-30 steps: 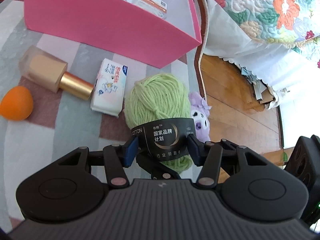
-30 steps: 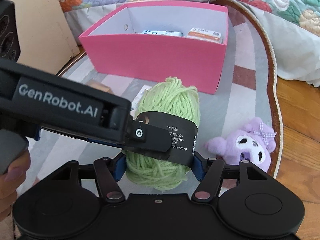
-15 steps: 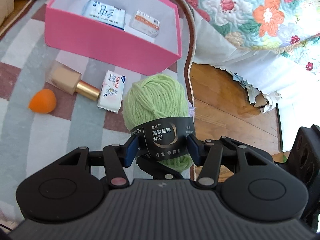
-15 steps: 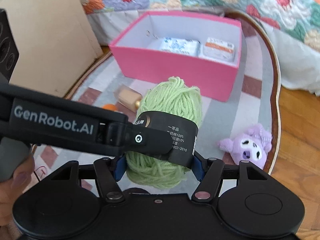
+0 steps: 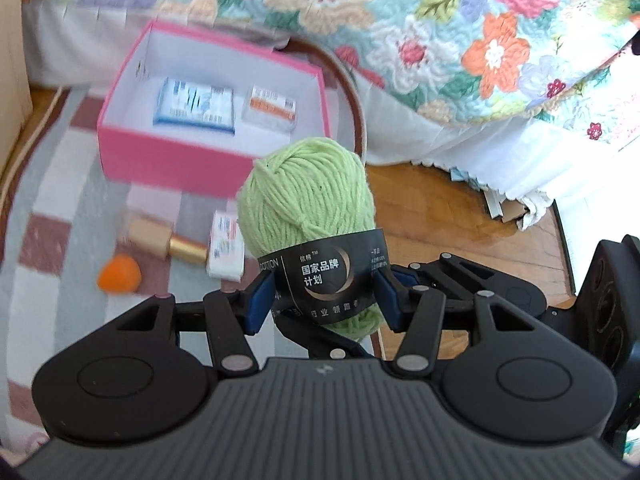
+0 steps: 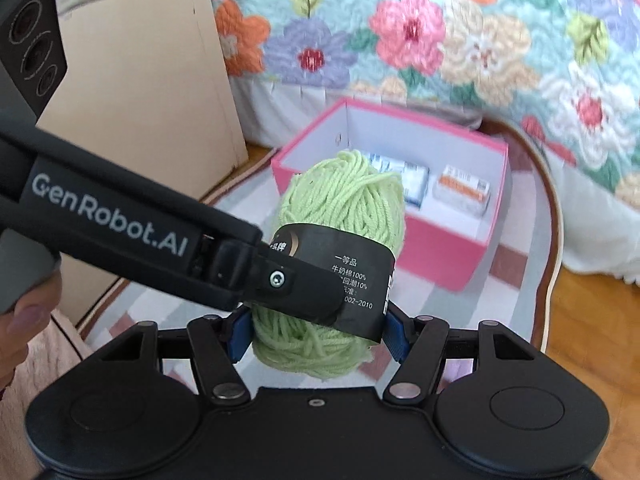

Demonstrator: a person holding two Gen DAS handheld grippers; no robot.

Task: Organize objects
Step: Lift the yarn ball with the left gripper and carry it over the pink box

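Green yarn ball [image 5: 306,204] clamped between both claws, aloft short of the pink box [image 5: 172,160].

Left claw [image 5: 322,294] and right claw [image 6: 316,328] each half-closed, pads pressing the black label band from crossing angles. Risk ahead: slipping out of the soft skein, or uneven release dropping it onto the rug [image 5: 56,200] instead of beside the two packets already inside.

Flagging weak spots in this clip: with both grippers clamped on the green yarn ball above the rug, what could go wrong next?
1. Both the left gripper and the right gripper pinch the soft yarn ball near its paper band; it might slip.
2. The pink box already holds two packets, so the ball may land on them.
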